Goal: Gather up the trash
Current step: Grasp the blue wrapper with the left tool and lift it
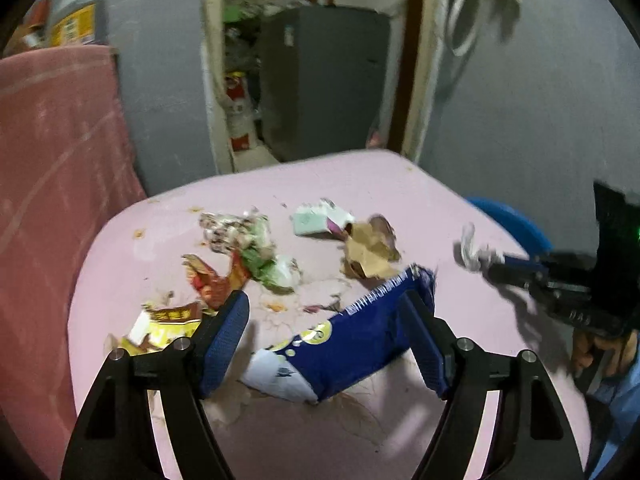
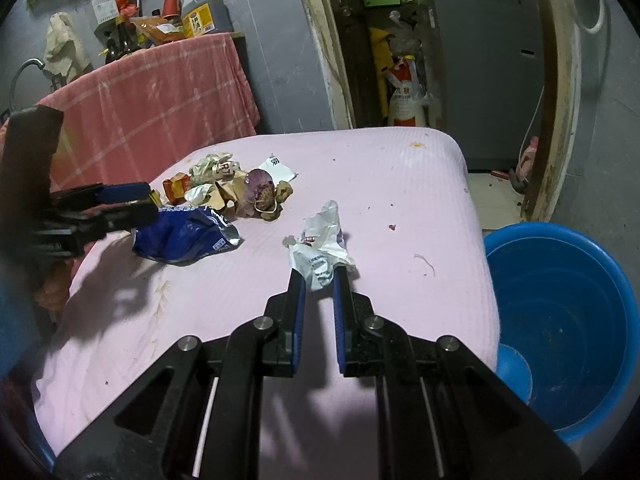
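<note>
A blue snack bag [image 1: 352, 340] lies crumpled on the pink table cover [image 1: 400, 192], between the fingers of my left gripper [image 1: 324, 298]. That gripper is open; the bag leans against the right-hand pad while the left-hand pad stands apart from it. In the right wrist view the left gripper [image 2: 154, 200] hovers over the blue bag [image 2: 184, 236]. My right gripper [image 2: 319, 276] is shut on a crumpled white wrapper [image 2: 320, 248], held just above the table. The left wrist view shows the right gripper [image 1: 488, 264] at the right with the white wrapper [image 1: 468, 248].
More trash lies mid-table: a crumpled printed wrapper [image 1: 240, 236], a red wrapper [image 1: 212, 280], a yellow wrapper [image 1: 168, 320], a pale green box [image 1: 316, 220] and brown paper [image 1: 368, 252]. A blue basin [image 2: 568, 320] stands on the floor beside the table's right edge. A pink-red cloth [image 2: 152, 100] hangs behind.
</note>
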Motion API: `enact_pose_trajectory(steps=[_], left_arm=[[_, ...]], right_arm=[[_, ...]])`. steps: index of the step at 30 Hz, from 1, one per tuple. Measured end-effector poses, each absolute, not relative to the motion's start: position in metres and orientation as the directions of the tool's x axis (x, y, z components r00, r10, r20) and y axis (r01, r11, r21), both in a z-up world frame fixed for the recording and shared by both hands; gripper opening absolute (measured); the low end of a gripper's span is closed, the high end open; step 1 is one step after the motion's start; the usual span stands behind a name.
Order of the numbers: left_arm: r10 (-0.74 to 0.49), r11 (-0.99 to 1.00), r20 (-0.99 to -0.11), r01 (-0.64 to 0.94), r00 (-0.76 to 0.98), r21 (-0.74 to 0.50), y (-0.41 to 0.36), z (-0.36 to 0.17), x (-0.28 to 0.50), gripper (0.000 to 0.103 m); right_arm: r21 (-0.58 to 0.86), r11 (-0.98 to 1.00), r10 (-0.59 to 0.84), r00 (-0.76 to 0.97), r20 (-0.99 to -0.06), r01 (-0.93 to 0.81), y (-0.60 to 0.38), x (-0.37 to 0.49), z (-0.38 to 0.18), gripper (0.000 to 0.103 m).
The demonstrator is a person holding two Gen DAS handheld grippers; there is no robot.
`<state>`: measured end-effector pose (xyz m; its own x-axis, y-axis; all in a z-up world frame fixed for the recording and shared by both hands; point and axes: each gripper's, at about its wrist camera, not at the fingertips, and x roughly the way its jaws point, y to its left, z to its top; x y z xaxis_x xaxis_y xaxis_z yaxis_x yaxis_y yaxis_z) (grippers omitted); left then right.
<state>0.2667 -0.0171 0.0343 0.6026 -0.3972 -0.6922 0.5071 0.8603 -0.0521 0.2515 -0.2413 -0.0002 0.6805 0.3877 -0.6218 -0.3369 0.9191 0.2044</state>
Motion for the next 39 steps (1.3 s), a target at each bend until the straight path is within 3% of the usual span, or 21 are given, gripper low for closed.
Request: enact_pose_trajectory(steps=[6, 12, 15, 17, 23, 26, 29, 33, 39], left_arm=[[-0.396, 0.834, -0.742, 0.550, 0.541, -0.044, -0.023, 0.018, 0.262, 0.071], [-0.448, 0.815, -0.765, 0.563, 0.462, -0.137, -0.018, 0.019, 0.253, 0.057], [-0.438, 0.815, -0.789, 0.560, 0.431, -0.147, -0.020, 0.020, 0.246, 0.041], [-0.437, 0.815, -0.811, 0.553, 0.389, -0.174, -0.021, 0.015, 0.243, 0.024], [-0.456, 0.833, -0.792, 0.507, 0.407, -0.219, -0.025, 0.016, 0.232, 0.009], [-0.495, 0.834, -0.759, 0.475, 0.422, -0.280, -0.025, 0.019, 0.229, 0.008], [-0.498, 0.843, -0.739, 0.454, 0.454, -0.290, -0.027, 0.024, 0.227, 0.008], [-0.434, 0.888, -0.739, 0.383, 0.515, -0.254, -0.032, 0.026, 0.223, 0.008], [-0.378, 0.921, -0.741, 0.307, 0.555, -0.240, -0.033, 0.016, 0.224, 0.008]], right_arm=[[0.212, 0.917, 0.394, 0.686, -0.612, -0.338, -0.245, 0.250, 0.001, 0.015], [0.215, 0.913, 0.403, 0.683, -0.609, -0.347, -0.246, 0.248, 0.001, 0.015], [0.212, 0.912, 0.403, 0.676, -0.616, -0.350, -0.245, 0.248, -0.001, 0.015], [0.208, 0.913, 0.401, 0.675, -0.619, -0.352, -0.244, 0.248, -0.001, 0.015], [0.206, 0.915, 0.398, 0.679, -0.618, -0.348, -0.243, 0.248, -0.003, 0.015], [0.210, 0.913, 0.401, 0.679, -0.615, -0.349, -0.243, 0.248, -0.003, 0.019], [0.212, 0.914, 0.401, 0.681, -0.612, -0.347, -0.243, 0.248, -0.003, 0.036], [0.218, 0.916, 0.397, 0.686, -0.609, -0.337, -0.244, 0.250, -0.003, 0.042], [0.216, 0.921, 0.387, 0.681, -0.622, -0.326, -0.240, 0.257, -0.006, 0.041]])
